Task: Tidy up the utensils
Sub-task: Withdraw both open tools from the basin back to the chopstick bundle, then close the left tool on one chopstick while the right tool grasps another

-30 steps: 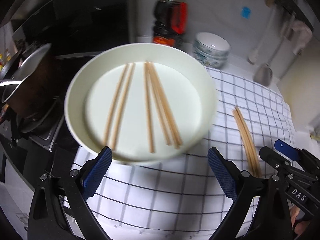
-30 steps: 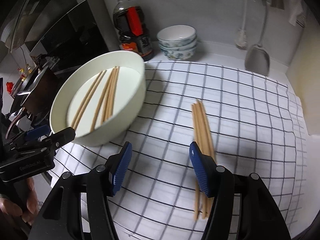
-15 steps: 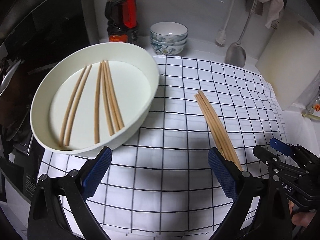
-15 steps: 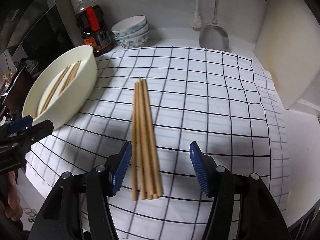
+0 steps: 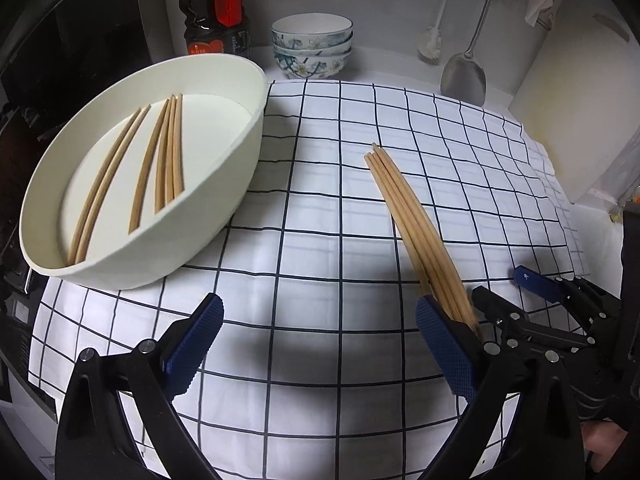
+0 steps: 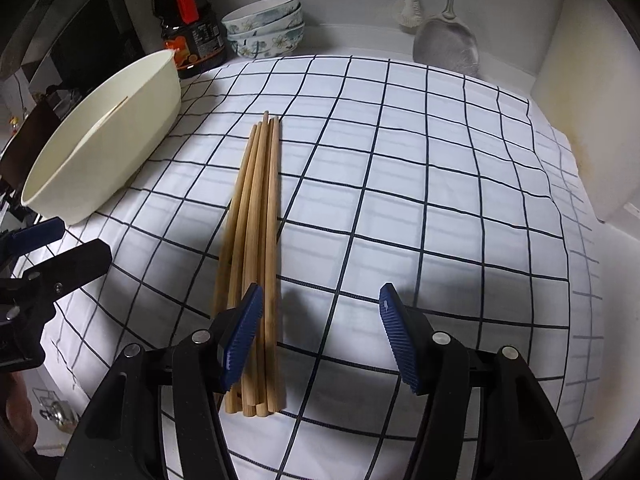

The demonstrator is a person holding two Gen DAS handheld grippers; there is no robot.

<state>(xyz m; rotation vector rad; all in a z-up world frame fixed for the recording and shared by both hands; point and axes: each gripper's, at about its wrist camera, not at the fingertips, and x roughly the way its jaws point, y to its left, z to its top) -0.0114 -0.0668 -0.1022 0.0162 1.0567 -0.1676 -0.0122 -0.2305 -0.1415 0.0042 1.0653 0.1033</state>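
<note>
A bundle of several wooden chopsticks point(image 5: 412, 220) lies on the checked cloth point(image 5: 320, 200); it also shows in the right wrist view point(image 6: 256, 240). A white oval basin point(image 5: 224, 184) at the left holds several more chopsticks point(image 5: 168, 160); the basin also shows in the right wrist view point(image 6: 120, 140). My left gripper point(image 5: 318, 316) is open and empty, its right finger beside the bundle's near end. My right gripper point(image 6: 320, 300) is open and empty, low over the cloth, its left finger over the bundle's near part.
A dark sauce bottle point(image 5: 216, 8) and stacked patterned bowls point(image 5: 312, 46) stand at the back. A metal spatula point(image 5: 464, 76) and a brush point(image 5: 432, 40) hang on the wall. A white board point(image 5: 580, 120) leans at the right. A stove area lies left.
Both grippers have swung right, away from the basin, and moved down toward the bundle on the cloth. Both stay open.
</note>
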